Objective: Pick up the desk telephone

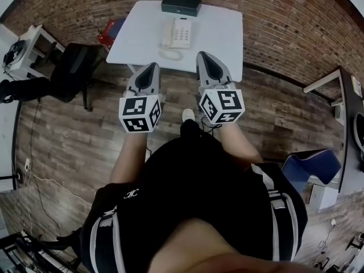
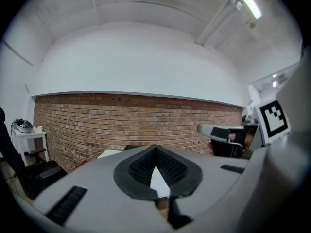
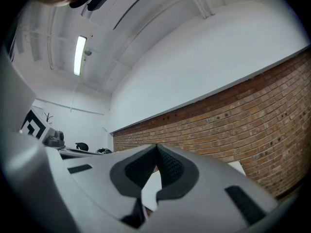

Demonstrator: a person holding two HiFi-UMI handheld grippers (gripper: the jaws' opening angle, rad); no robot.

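The white desk telephone [image 1: 177, 34] lies on a white table [image 1: 222, 36] by the brick wall, its coiled cord curling at its near side. Both grippers are held out over the wooden floor, short of the table's near edge and apart from the phone. My left gripper [image 1: 151, 68] is shut with nothing in it, and so is my right gripper [image 1: 206, 57]. In the left gripper view the jaws [image 2: 155, 148] meet at the tips with a sliver of white table behind them. The right gripper view shows the same closed tips [image 3: 156, 147]. Neither gripper view shows the phone.
A black box [image 1: 181, 4] sits at the table's far edge behind the phone. A black office chair [image 1: 74, 73] and a red object [image 1: 107, 34] stand left of the table, a white side table [image 1: 25, 50] further left. A blue chair [image 1: 313, 165] and a desk [image 1: 344, 98] are on the right.
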